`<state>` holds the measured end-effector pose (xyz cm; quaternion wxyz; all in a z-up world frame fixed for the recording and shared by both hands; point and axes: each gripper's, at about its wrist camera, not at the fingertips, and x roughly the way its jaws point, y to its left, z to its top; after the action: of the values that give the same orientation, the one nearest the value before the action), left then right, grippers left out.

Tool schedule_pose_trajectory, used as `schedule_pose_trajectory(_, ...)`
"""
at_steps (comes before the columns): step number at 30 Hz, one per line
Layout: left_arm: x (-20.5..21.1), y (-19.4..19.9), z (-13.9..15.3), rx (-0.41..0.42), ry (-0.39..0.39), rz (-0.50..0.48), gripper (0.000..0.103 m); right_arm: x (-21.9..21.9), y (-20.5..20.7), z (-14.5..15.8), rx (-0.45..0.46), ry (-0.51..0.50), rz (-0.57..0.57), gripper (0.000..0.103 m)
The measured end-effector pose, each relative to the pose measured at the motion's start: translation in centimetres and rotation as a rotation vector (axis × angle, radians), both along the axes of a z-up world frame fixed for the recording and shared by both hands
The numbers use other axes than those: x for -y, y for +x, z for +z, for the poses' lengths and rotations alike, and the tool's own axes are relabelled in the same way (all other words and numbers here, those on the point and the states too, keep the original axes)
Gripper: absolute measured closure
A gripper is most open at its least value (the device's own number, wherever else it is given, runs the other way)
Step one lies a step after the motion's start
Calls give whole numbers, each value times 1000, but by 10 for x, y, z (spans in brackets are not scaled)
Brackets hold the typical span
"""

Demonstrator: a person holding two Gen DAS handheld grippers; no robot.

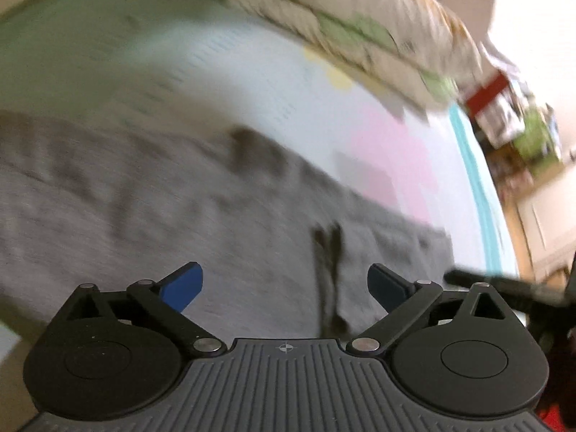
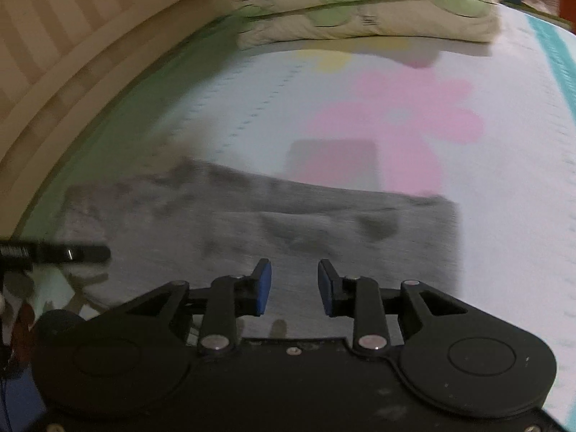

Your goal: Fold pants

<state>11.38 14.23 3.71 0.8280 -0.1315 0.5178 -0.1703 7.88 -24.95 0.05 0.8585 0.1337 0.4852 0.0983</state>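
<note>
Grey pants lie flat on a bed sheet, stretching from left to right; the left wrist view is blurred. A dark drawstring lies on the fabric near the waist end. My left gripper is wide open and empty just above the pants. In the right wrist view the pants lie as a grey band ahead. My right gripper is open with a narrower gap, empty, over the near edge of the pants.
The bed sheet is white with pink and yellow flowers and a teal border. A folded cream and green quilt lies at the far end. A wooden bed frame runs along the left. The other gripper's tip shows at left.
</note>
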Motion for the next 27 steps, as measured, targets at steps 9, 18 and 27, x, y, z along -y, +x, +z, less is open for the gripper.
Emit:
schedule_pose_trajectory(9, -116, -10, 5, -29, 18, 255, 1, -77, 24, -12, -13, 52, 123, 69)
schedule_pose_trajectory(18, -163, -32, -49, -176, -117, 360, 1, -109, 32, -21, -41, 52, 185, 68)
schedule_pose_trajectory(27, -163, 2, -68, -96, -222, 374, 1, -129, 44, -32, -56, 48, 213, 67)
